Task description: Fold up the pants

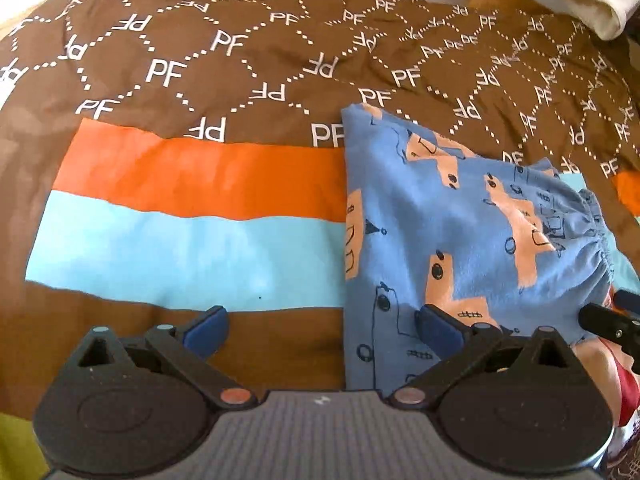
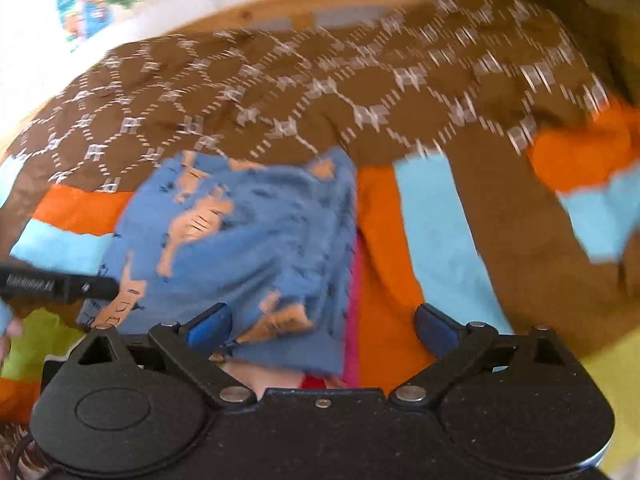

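Lying folded at 3 o'clock, blue cotton pants [image 1: 452, 240] risk being snagged open by left gripper [image 1: 322, 330]; right gripper [image 2: 324, 328] likewise; both spread wide, empty.

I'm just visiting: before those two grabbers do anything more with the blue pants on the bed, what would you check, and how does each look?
1. Left gripper open, nothing pinched: ok.
2. Right gripper open, cloth not pinched: ok.
3. Blue pants folded into a compact stack: ok.
4. Stack edges aligned: cannot tell, right wrist view is blurred.
5. Pants lie fully on the brown bedspread: cannot tell, near edge is hidden.
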`<state>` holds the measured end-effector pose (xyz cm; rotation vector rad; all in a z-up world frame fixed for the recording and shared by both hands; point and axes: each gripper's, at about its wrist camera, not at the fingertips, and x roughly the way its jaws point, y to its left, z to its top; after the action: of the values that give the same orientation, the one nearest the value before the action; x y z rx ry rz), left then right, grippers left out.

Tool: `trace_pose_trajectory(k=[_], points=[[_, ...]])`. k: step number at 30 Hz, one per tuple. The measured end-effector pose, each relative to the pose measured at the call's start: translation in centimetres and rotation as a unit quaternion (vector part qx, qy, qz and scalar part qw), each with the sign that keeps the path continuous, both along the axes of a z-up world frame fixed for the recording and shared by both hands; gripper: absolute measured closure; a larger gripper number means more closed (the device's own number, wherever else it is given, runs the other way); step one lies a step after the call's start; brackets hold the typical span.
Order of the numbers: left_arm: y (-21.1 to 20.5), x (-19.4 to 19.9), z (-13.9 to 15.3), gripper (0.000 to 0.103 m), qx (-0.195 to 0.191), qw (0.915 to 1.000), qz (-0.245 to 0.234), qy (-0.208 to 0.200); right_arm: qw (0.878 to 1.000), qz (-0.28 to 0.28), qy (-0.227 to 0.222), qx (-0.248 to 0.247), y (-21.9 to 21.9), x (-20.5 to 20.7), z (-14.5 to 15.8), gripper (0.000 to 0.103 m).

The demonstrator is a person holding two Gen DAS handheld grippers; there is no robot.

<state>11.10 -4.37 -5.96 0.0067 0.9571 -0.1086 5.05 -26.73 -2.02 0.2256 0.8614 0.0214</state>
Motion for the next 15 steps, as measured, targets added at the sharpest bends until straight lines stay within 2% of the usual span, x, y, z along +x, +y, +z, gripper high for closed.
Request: trace_pose_trajectory(k=[6,9,12,15], points=[[0.3,0.2,0.3,0.000,0.000,0.9998,0.002,0.020,1.000,-0.007,0.007,0.015,-0.1,-0.4,0.4,0.002],[0.5,0.4,0.6,0.000,0.004,0.9994,-0.008,0.034,0.999,-0.002,0.013,0.041,-0.8,-0.3,0.7,0.001],[0.6,0.4,1.0,0.000,0.013,0.9980,-0.044,0.044,0.998,0.001,0.003,0.058,-1.8,-0.2,1.3,0.001],[0.6,0.7,1.4,0.000,0.032,0.9939,-0.101,0.030,0.998,0.007,-0.010,0.061,-2.6,0.4,1.9,0.001]])
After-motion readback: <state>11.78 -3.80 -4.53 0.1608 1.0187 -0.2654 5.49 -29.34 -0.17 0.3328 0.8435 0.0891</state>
